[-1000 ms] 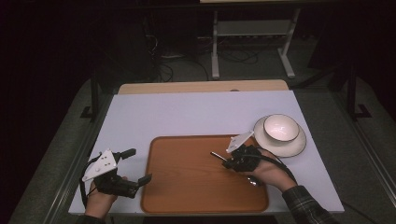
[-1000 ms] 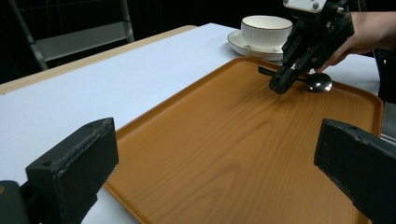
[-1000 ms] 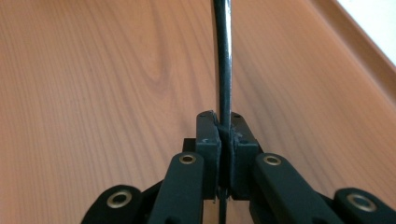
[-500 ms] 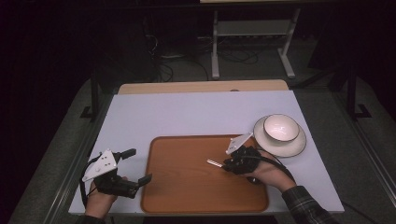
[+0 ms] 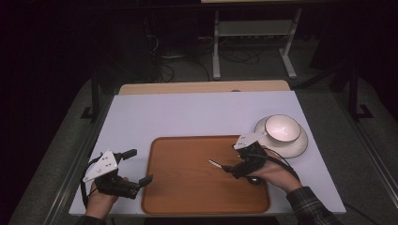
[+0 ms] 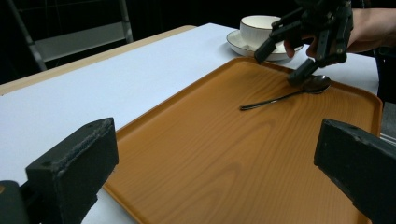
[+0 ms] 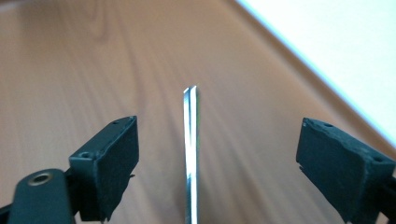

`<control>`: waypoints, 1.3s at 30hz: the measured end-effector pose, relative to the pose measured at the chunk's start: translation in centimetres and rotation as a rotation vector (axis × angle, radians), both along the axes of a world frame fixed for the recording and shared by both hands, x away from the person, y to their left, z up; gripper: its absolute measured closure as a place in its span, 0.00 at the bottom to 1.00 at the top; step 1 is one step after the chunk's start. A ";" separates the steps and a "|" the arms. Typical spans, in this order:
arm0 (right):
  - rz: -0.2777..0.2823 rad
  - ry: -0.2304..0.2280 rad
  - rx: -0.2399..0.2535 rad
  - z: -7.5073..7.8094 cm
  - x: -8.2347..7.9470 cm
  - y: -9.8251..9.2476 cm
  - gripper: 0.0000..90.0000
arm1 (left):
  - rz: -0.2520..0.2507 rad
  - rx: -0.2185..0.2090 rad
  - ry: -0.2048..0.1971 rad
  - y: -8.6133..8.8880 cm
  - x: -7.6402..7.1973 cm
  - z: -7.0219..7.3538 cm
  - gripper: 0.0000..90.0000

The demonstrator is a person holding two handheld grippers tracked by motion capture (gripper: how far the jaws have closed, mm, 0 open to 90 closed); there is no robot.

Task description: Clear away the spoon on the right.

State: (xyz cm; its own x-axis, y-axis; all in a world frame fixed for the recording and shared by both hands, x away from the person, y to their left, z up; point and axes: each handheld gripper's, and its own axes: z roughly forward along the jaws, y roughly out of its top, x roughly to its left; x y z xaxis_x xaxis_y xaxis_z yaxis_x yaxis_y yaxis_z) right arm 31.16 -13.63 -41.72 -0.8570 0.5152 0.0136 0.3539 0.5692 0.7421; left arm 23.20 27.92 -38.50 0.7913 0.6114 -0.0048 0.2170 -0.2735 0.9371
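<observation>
While unclamped, spoon (image 6: 285, 96) on tray (image 5: 187, 197)

In my right gripper view the spoon (image 7: 190, 154) ran off the bottom edge, its bowl cut away, and the tray (image 7: 70, 56) was blurred. From the high view my right gripper (image 5: 234, 168) hid the spoon's bowl; only the handle showed.

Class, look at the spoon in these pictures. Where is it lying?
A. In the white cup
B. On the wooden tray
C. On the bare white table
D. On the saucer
B: the spoon lies flat on the wooden tray, between the open jaws of the right gripper, which do not press on it.
</observation>
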 end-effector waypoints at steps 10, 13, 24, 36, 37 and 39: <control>-0.107 -0.103 0.139 2.4 -1.2 -2.9 0.11 | 0.002 -0.001 0.000 0.1 -0.1 0.0 0.00; -0.124 -0.121 0.165 2.7 -1.5 -3.5 0.11 | 0.000 -0.002 -0.001 0.1 -0.1 0.1 0.00; -0.196 -0.155 0.221 2.9 -3.3 -6.9 0.10 | 0.001 0.001 0.001 0.1 -0.1 0.0 0.00; -0.229 -0.155 0.246 2.5 -4.6 -9.2 0.10 | 0.001 0.000 0.003 0.1 -0.1 0.0 0.00; -0.231 -0.155 0.246 2.4 -4.8 -9.3 0.10 | 0.001 0.000 0.003 0.1 -0.1 0.0 0.00; -0.234 -0.157 0.245 2.3 -5.0 -9.6 0.10 | 0.000 0.003 0.003 0.1 -0.1 0.0 0.00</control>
State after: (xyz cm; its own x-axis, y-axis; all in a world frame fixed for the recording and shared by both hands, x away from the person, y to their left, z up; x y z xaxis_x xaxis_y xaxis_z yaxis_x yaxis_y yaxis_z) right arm 26.17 -23.25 -39.41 -0.7175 0.6955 0.0380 0.3243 0.2853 0.9019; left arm 23.11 27.99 -38.46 0.7911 0.6116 -0.0057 0.2202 -0.2761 0.9356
